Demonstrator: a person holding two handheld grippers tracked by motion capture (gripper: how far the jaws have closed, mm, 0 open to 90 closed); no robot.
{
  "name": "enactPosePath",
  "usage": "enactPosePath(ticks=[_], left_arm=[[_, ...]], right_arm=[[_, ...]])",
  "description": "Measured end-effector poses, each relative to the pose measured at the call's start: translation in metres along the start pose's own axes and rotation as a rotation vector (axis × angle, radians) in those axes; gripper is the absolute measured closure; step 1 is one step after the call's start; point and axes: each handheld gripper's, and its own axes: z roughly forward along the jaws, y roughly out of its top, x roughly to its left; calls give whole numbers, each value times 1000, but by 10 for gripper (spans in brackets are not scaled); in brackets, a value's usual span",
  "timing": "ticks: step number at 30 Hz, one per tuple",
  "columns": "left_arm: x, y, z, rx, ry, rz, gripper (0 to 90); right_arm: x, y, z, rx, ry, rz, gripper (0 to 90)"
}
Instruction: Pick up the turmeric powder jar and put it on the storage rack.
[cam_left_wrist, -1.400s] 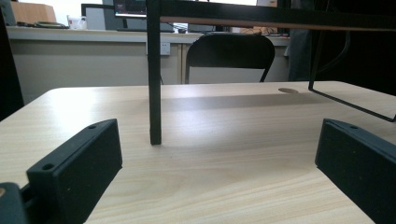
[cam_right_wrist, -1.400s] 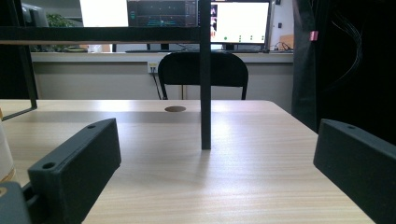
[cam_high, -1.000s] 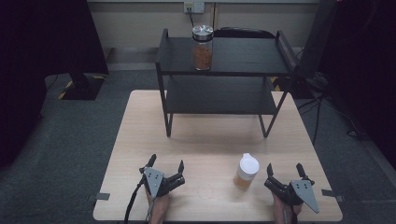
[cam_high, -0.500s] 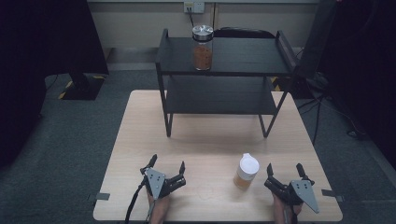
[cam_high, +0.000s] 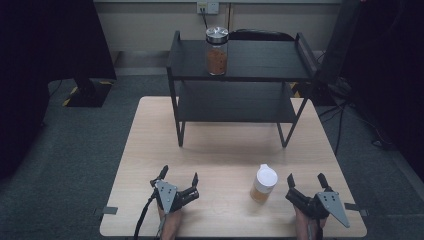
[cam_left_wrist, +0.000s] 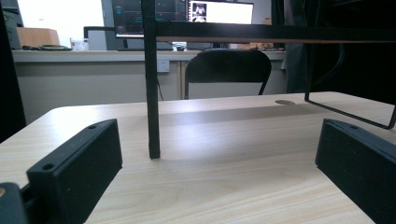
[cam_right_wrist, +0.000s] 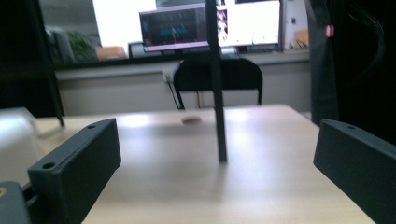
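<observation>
High view: capped jar (cam_high: 217, 51) holds orange contents; both grippers' fingers (cam_high: 193, 180) apart.

Left claw (cam_high: 179, 179), right claw (cam_high: 305, 181): black blocky jaws (screw holes visible), grey triangular plates, black cable.

Bare surface (cam_high: 220, 155) lies open across the middle of the frame, from both grippers up to the black rack (cam_high: 240, 80). The rack's thin legs interrupt that stretch. At lower right, a white-lidded cup (cam_high: 263, 183) stands just beside the right gripper (cam_high: 305, 179).
</observation>
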Motion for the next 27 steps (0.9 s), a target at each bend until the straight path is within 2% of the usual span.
enactPosePath(ticks=[4, 5, 9, 15, 17, 20, 24, 27], left_arm=[[0, 0, 0, 0, 2, 0, 0], [0, 0, 0, -1, 2, 0, 0], [0, 0, 0, 0, 2, 0, 0], [0, 0, 0, 0, 2, 0, 0], [-1, 0, 0, 0, 4, 0, 0], [-4, 0, 0, -1, 20, 0, 0], [-4, 0, 0, -1, 22, 0, 0], [-4, 0, 0, -1, 22, 0, 0]], right_arm=[[1, 17, -2, -70, 72, 53, 0], [3, 21, -2, -76, 89, 53, 0], [15, 34, 1, -82, 156, 9, 0], [33, 30, -1, -75, 218, -37, 5], [38, 27, -2, -65, 232, -40, 14], [48, 22, -4, -48, 226, -88, 24], [57, 12, -4, -8, 234, -111, 45], [66, 0, -5, 15, 208, -136, 58]])
